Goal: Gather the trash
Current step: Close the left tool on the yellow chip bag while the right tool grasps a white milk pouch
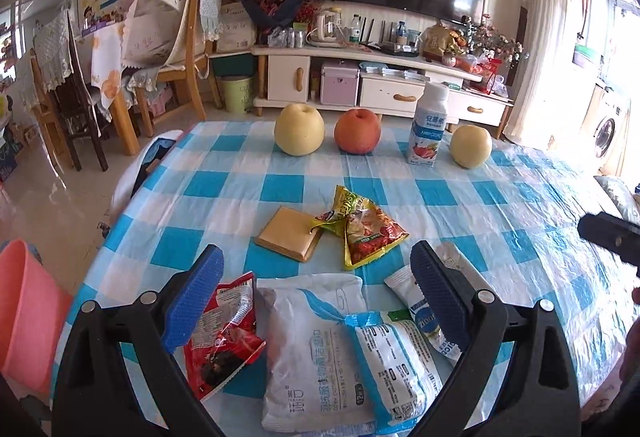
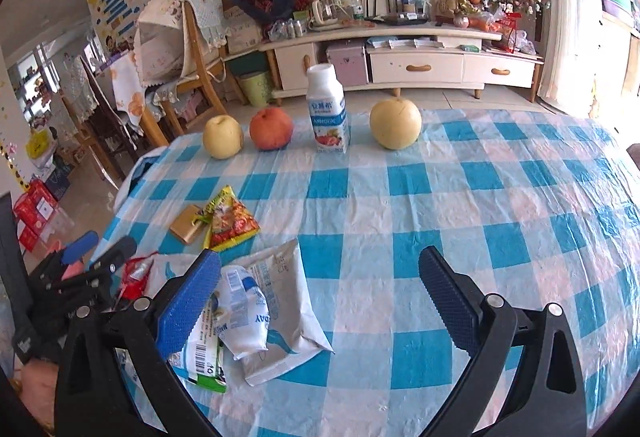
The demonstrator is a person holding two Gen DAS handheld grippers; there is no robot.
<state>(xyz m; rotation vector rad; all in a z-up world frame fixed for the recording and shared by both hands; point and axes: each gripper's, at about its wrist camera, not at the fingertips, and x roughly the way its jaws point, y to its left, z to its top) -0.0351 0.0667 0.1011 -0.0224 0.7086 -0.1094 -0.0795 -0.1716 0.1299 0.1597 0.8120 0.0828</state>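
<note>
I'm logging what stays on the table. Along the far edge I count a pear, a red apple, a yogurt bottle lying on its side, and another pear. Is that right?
Almost. The yogurt bottle is standing upright, cap on top, not lying on its side; the right wrist view shows it clearly. The rest holds: a pear, the red apple, then the bottle, then another pear.

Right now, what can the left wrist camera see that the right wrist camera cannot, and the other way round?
Only the left wrist view shows the pink plastic bucket beside the table and a washing machine. Only the right wrist view shows red cardboard boxes on the floor. Both show the white yogurt bottle, the red apple, two pale yellow pears, the yellow-red snack wrapper and the blue-checked tablecloth.
</note>
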